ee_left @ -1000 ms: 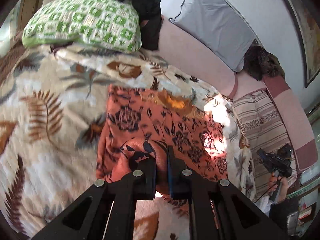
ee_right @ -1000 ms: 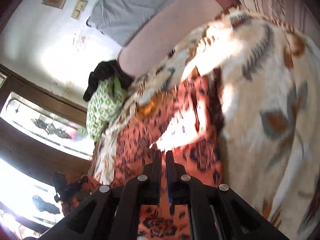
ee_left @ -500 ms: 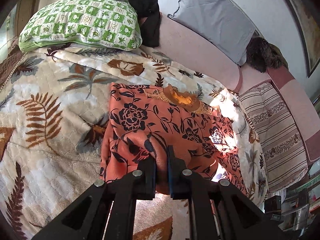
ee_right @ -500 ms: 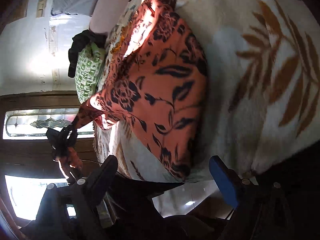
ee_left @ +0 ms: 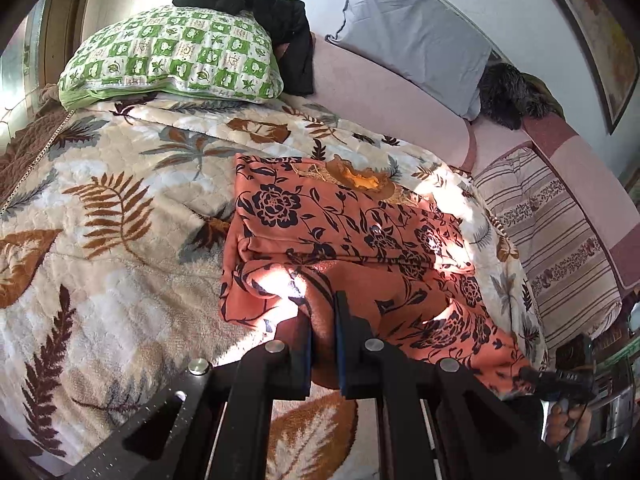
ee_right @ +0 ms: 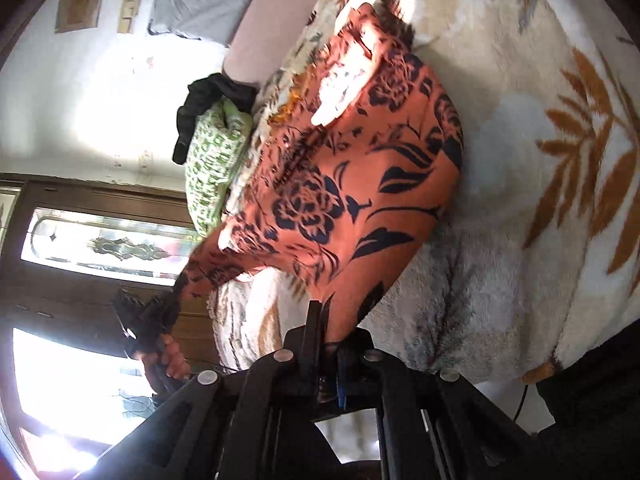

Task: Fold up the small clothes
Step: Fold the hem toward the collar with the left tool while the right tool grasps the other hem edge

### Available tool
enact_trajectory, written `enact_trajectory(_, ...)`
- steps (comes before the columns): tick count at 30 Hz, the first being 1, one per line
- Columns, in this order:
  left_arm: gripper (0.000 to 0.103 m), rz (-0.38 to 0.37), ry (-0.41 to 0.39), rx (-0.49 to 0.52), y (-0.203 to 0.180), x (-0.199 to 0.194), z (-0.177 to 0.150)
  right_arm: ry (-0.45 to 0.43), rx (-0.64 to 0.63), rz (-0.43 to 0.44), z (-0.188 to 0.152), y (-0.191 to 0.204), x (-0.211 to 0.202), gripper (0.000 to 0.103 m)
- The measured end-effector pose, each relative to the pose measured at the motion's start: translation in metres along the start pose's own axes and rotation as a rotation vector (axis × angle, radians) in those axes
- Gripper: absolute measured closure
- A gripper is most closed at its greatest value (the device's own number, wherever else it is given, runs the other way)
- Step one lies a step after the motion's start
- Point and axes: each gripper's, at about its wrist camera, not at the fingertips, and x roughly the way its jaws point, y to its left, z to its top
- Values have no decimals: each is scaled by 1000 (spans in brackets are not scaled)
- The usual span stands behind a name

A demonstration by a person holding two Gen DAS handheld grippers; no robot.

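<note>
now both tongs pinch the near hem of the orange floral garment [ee_left: 340, 224] lying on the leaf blanket [ee_left: 104, 208]: left gripper [ee_left: 323, 320] and right gripper [ee_right: 326, 320]. lift both corners level, then carry them toward the collar.

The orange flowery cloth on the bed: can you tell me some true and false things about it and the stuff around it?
1. The orange flowery cloth lies on a leaf-patterned blanket. True.
2. The left gripper has its jaws wide open above the cloth. False: they are shut on a fold of it.
3. The right gripper pinches the cloth's edge. True.
4. The green checked pillow sits on top of the orange cloth. False: it lies apart, at the blanket's far end.
5. A black garment lies beside the green pillow. True.
</note>
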Motion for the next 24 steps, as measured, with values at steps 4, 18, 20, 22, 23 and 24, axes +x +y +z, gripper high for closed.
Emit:
enact_trajectory(4,94,-92,-2,42,-9,-13,14,-58,-48,91,40,27,-18,97)
enact_trajectory(18,45,257,149,-147,87,210,141,-131,-90,-144,286,2,97,28)
enact_trajectory(20,43,221,92,-140,90,187,122,-138,-139,-160,262,-1,91,28)
enact_trajectory(22,40,209,65,-105,87,162,102,-116,-213,-208,240,1,84,28)
enact_trajectory(23,34,193,60,-90,85,152,92,-102,-231,-230,232,2,83,28)
enact_trajectory(24,31,181,64,-78,82,146,83,-75,-251,-247,226,2,83,28)
